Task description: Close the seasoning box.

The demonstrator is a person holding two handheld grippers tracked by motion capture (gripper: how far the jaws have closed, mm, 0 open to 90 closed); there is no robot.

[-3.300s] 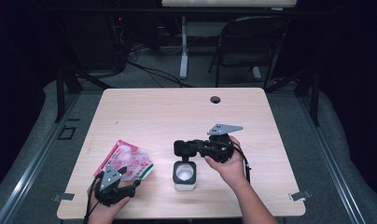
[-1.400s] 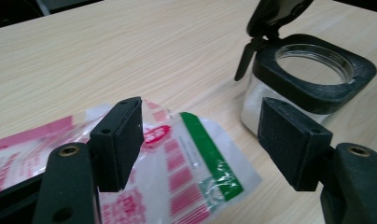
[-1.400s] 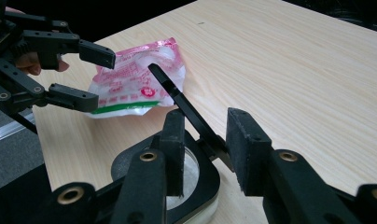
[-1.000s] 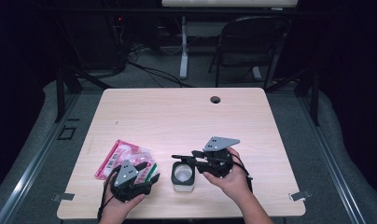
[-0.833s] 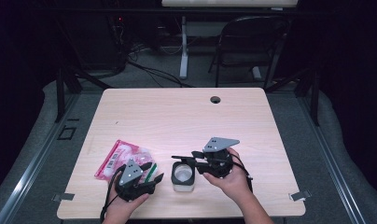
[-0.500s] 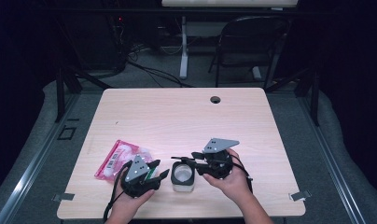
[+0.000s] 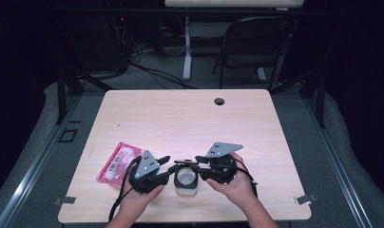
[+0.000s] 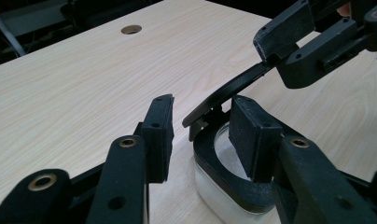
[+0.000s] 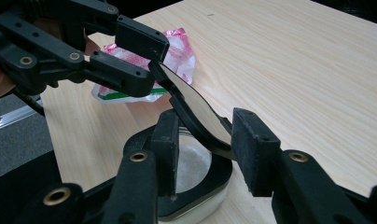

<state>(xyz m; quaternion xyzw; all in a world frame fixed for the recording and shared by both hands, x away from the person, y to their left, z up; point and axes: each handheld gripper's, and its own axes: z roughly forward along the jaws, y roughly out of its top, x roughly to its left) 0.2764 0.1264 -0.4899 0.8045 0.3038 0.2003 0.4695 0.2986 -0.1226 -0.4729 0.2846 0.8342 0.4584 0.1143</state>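
Note:
A white container (image 7: 186,183) with a black rim stands near the table's front edge, its hinged black lid (image 7: 183,162) tilted up at the far side. My left gripper (image 7: 167,166) reaches in from the left and my right gripper (image 7: 199,166) from the right. In the left gripper view my jaws (image 8: 203,126) straddle the lid's (image 8: 233,86) near edge with gaps on both sides; they have just been closing. In the right gripper view my jaws (image 9: 205,140) flank the lid (image 9: 191,105) over the container (image 9: 214,182); they have just been opening. Whether either pad touches the lid is unclear.
A pink and white packet (image 7: 119,161) lies flat to the left of my left hand. A round cable hole (image 7: 219,101) sits near the table's far edge. A folding chair (image 7: 256,42) and cables stand behind the table.
My left gripper has moved right from the pink packet to the container and risen a little, with its jaws narrower. The right hand has stayed in place by the lid.

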